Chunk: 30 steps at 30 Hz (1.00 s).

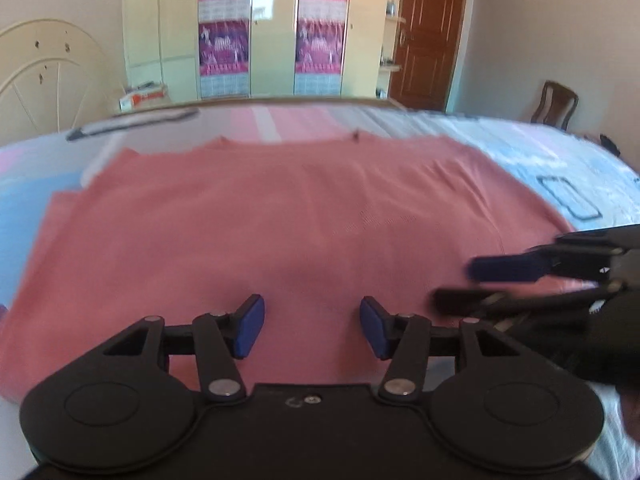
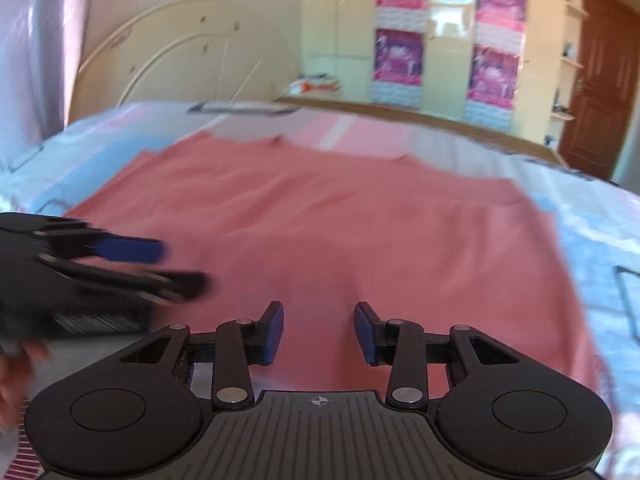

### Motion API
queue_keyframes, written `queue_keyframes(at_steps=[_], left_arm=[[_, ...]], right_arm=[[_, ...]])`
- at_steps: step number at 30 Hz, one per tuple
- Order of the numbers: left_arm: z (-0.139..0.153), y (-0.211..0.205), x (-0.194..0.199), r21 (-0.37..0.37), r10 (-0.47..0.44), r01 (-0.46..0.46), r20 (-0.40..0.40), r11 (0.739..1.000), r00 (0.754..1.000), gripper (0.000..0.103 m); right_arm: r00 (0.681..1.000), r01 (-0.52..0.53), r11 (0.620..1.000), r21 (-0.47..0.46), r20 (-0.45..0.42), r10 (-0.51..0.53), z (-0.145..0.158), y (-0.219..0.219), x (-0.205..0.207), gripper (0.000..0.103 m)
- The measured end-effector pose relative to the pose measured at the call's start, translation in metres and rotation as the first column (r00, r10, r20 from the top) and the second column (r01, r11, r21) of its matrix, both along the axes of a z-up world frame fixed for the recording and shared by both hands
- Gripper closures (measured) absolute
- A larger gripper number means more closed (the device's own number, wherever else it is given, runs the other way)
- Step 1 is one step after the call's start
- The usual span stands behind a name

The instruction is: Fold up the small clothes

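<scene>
A pink garment lies spread flat on the bed, filling the middle of both views. My left gripper is open and empty, hovering over the garment's near edge. My right gripper is open and empty, also over the near edge. The right gripper shows blurred at the right of the left wrist view, its fingers apart. The left gripper shows blurred at the left of the right wrist view.
The bed has a light blue and pink patterned sheet. A cream headboard stands at the left. A wardrobe with pink posters, a brown door and a wooden chair stand beyond the bed.
</scene>
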<state>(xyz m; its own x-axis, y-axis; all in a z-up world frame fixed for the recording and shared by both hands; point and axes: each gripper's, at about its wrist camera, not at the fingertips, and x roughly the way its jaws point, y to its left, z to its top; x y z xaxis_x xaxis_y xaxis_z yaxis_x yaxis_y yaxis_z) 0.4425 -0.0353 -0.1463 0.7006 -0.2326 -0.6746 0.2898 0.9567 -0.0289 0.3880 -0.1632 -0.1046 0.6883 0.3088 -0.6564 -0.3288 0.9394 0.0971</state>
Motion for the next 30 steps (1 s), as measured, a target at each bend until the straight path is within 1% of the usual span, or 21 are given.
queue_keyframes(at_steps=[1, 2, 3, 4, 7, 10, 11, 12, 13, 15, 16, 19, 20, 21, 23, 25, 27, 30], left_arm=[[-0.003, 0.001, 0.000, 0.014, 0.006, -0.006, -0.005, 1.000, 1.000, 0.051], [-0.004, 0.006, -0.001, 0.010, 0.017, -0.016, -0.008, 1.000, 1.000, 0.051], [-0.003, 0.016, -0.002, 0.004, 0.036, -0.036, -0.011, 0.999, 0.999, 0.051], [-0.002, 0.028, -0.003, 0.012, 0.058, -0.058, -0.008, 0.998, 0.998, 0.050], [-0.005, 0.069, -0.008, 0.052, 0.138, -0.137, -0.009, 0.989, 0.990, 0.051], [-0.003, 0.112, -0.014, 0.053, 0.205, -0.204, -0.018, 0.978, 0.979, 0.050], [-0.001, 0.120, -0.016, 0.058, 0.218, -0.217, -0.017, 0.975, 0.976, 0.050], [0.000, 0.125, -0.018, 0.075, 0.225, -0.224, -0.013, 0.972, 0.974, 0.050], [0.002, 0.127, -0.019, 0.081, 0.228, -0.226, -0.013, 0.971, 0.974, 0.050], [0.005, 0.129, -0.019, 0.078, 0.243, -0.241, -0.016, 0.967, 0.970, 0.050], [0.005, 0.128, -0.018, 0.079, 0.250, -0.248, -0.017, 0.966, 0.968, 0.051], [0.006, 0.123, -0.014, 0.089, 0.259, -0.257, -0.013, 0.962, 0.966, 0.052], [0.005, 0.123, -0.013, 0.092, 0.262, -0.260, -0.014, 0.961, 0.965, 0.052], [0.004, 0.123, -0.012, 0.089, 0.266, -0.264, -0.016, 0.960, 0.964, 0.052], [0.001, 0.122, -0.010, 0.093, 0.268, -0.265, -0.015, 0.960, 0.963, 0.051], [0.001, 0.121, -0.010, 0.099, 0.269, -0.266, -0.017, 0.959, 0.963, 0.051], [0.001, 0.120, -0.008, 0.101, 0.270, -0.267, -0.019, 0.958, 0.963, 0.051], [0.001, 0.119, -0.008, 0.105, 0.270, -0.267, -0.017, 0.958, 0.963, 0.051]], right_arm=[[1.000, -0.007, 1.000, -0.020, -0.014, 0.006, -0.004, 0.006, 0.000, 0.065], [1.000, -0.016, 0.999, -0.051, -0.022, 0.014, -0.008, 0.008, -0.001, 0.065], [1.000, -0.016, 0.998, -0.058, -0.020, 0.014, -0.010, 0.005, -0.003, 0.065], [1.000, -0.003, 0.998, -0.056, -0.021, 0.002, -0.011, -0.001, -0.005, 0.065], [0.995, 0.100, 0.990, -0.099, -0.014, -0.102, -0.014, -0.040, -0.012, 0.065], [0.972, 0.225, 0.966, -0.128, -0.040, -0.232, -0.018, -0.093, -0.017, 0.065], [0.966, 0.247, 0.962, -0.120, -0.051, -0.255, -0.019, -0.109, -0.018, 0.065], [0.965, 0.249, 0.963, -0.105, -0.058, -0.256, -0.019, -0.118, -0.020, 0.065], [0.966, 0.243, 0.964, -0.109, -0.057, -0.250, -0.016, -0.122, -0.022, 0.065], [0.971, 0.223, 0.963, -0.151, -0.048, -0.233, -0.014, -0.118, -0.023, 0.065], [0.971, 0.224, 0.963, -0.149, -0.046, -0.233, -0.011, -0.116, -0.024, 0.065], [0.968, 0.249, 0.963, -0.103, 0.022, -0.248, 0.005, -0.116, -0.034, 0.065], [0.968, 0.250, 0.964, -0.091, 0.026, -0.249, 0.006, -0.116, -0.037, 0.065], [0.969, 0.247, 0.964, -0.095, 0.005, -0.248, 0.003, -0.115, -0.033, 0.065], [0.965, 0.238, 0.960, -0.144, -0.078, -0.251, -0.015, -0.114, -0.022, 0.065], [0.966, 0.238, 0.962, -0.132, -0.071, -0.248, -0.017, -0.115, -0.024, 0.065], [0.963, 0.244, 0.961, -0.128, -0.086, -0.256, -0.012, -0.116, -0.021, 0.065], [0.963, 0.263, 0.959, -0.107, -0.023, -0.267, 0.000, -0.117, -0.026, 0.065]])
